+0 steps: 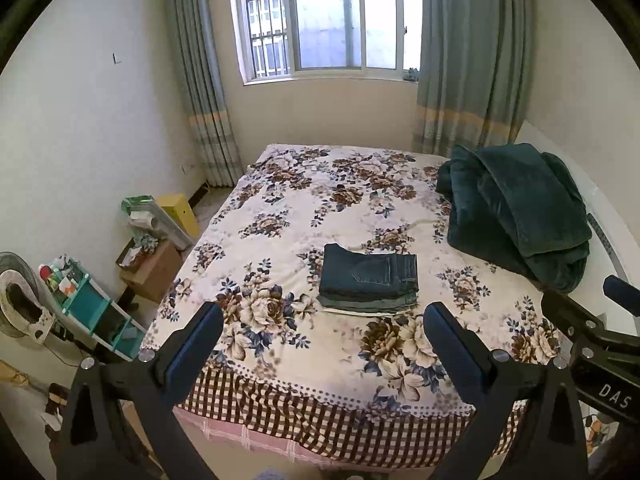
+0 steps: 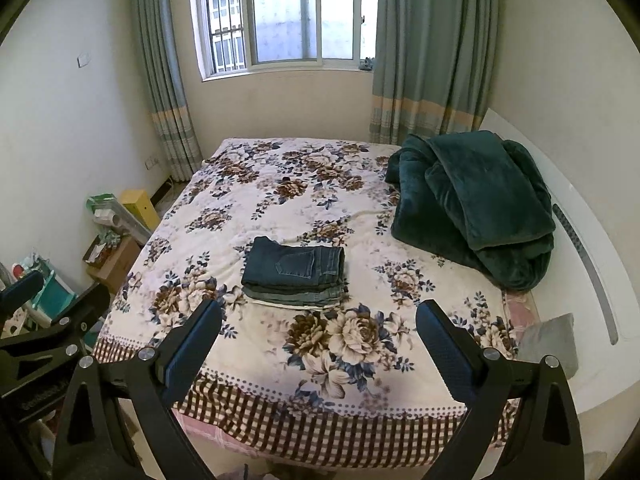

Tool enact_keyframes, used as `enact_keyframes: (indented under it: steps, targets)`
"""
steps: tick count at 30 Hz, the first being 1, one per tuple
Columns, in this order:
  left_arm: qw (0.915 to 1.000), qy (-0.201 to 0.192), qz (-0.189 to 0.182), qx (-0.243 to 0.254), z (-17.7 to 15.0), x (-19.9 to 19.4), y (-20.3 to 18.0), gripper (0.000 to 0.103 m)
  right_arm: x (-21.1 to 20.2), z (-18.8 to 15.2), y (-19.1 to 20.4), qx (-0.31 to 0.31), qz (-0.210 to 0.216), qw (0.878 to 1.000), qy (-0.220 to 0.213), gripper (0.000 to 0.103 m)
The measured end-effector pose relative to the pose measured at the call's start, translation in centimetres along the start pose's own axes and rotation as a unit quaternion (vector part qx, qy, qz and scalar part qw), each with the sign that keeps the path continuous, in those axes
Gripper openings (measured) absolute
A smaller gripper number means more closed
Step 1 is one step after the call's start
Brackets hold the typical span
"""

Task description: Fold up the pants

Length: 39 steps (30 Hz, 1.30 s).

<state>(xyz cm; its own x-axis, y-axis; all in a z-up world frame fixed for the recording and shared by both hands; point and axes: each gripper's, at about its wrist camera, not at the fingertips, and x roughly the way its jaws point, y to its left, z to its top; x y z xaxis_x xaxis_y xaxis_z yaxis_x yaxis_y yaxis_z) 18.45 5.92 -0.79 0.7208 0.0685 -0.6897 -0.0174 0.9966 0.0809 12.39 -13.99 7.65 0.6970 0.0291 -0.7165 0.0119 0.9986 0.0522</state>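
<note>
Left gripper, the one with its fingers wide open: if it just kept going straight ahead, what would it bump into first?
Probably the flowered bedspread, close in front of the folded jeans. The left gripper is open, holds nothing and points down toward the bed. Depth is hard to judge, so it might reach the jeans stack first.

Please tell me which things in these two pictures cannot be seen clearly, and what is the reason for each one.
- Stack of folded pants: both views show only edges of the layers under the top jeans; the count is uncertain.
- Green blanket: its bulk hides the bed behind it.
- Shelf items, left wrist view: too small and blurred.
- Right gripper, in the left wrist view: cut off by the right edge.
- Floor before the bed: hidden by the left gripper.
</note>
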Motion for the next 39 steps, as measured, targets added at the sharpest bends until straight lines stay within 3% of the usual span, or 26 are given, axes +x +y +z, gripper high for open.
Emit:
enact_keyframes:
  steps: [16,39]
  targets:
    - [0.9999,0.016,0.005,0.003,-0.3,0.9,0.4,0.103,1.1,-1.6,-0.2,0.016,-0.004,1.000,0.012,0.100]
    - [0.9998,0.010,-0.003,0.016,0.3,0.9,0.0,0.103,1.1,-2.2,-0.9,0.024,-0.015,1.000,0.012,0.100]
